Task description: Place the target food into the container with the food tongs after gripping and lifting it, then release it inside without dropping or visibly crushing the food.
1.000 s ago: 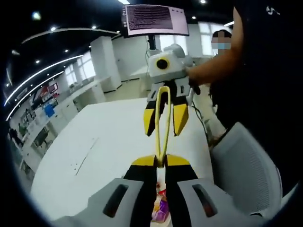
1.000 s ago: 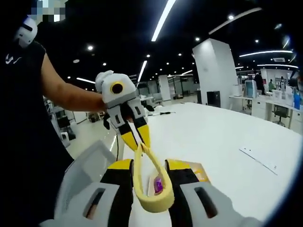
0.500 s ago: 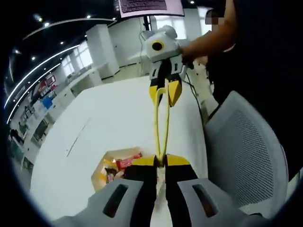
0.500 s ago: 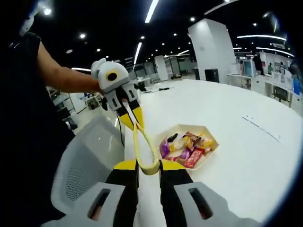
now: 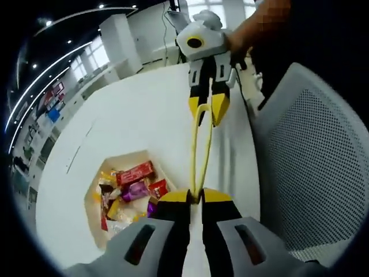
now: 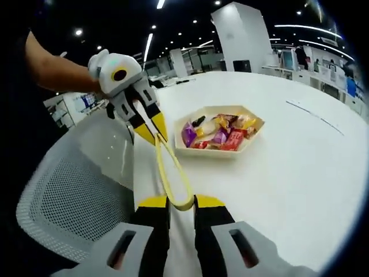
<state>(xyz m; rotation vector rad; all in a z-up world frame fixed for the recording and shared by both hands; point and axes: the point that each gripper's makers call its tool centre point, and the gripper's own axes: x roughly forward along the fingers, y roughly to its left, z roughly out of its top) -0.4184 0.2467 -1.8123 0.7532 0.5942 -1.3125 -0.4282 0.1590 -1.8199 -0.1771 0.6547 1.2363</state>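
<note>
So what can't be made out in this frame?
- Which food is the target: the wrapped snacks in the tray are too small in the right gripper view.
- Tray's near corner: behind the left gripper in the left gripper view.
- Tongs tips: covered by the left gripper's jaws in both views.
- Any second container: none can be made out.
</note>
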